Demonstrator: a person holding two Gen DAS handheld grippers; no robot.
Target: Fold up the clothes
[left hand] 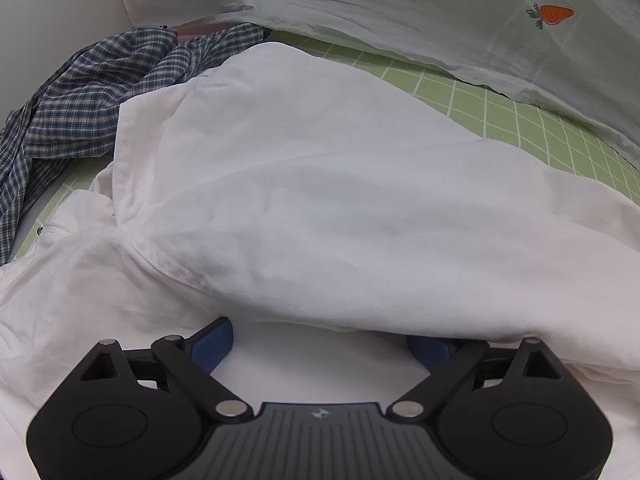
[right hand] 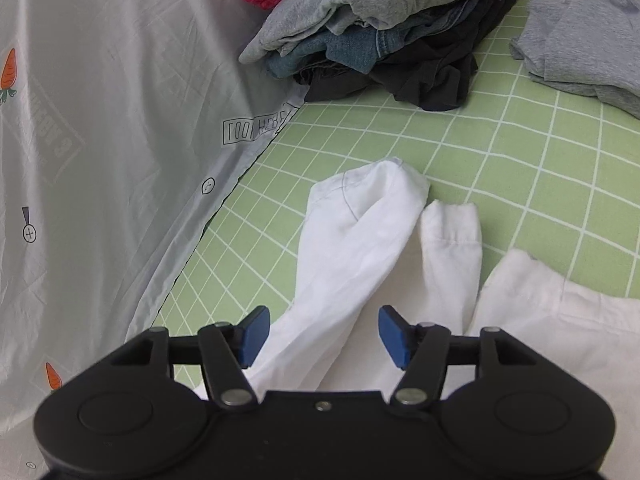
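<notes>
A white shirt (left hand: 300,200) lies spread over the green checked sheet (left hand: 520,120), its body folded into a broad band. My left gripper (left hand: 320,348) hovers low over its near edge, blue pads wide apart. A fold of white cloth drapes over the right pad, and nothing is pinched. In the right wrist view two white sleeves (right hand: 352,240) lie side by side, with a cuff (right hand: 452,232) at the far end of the right one. My right gripper (right hand: 324,336) stands open above the left sleeve, its pads (right hand: 254,336) clear of the cloth on either side.
A blue plaid shirt (left hand: 80,92) is crumpled at the far left. A pale cover printed with carrots (right hand: 100,140) borders the sheet. A pile of grey, denim and black clothes (right hand: 380,32) and a folded grey garment (right hand: 580,40) lie beyond the sleeves.
</notes>
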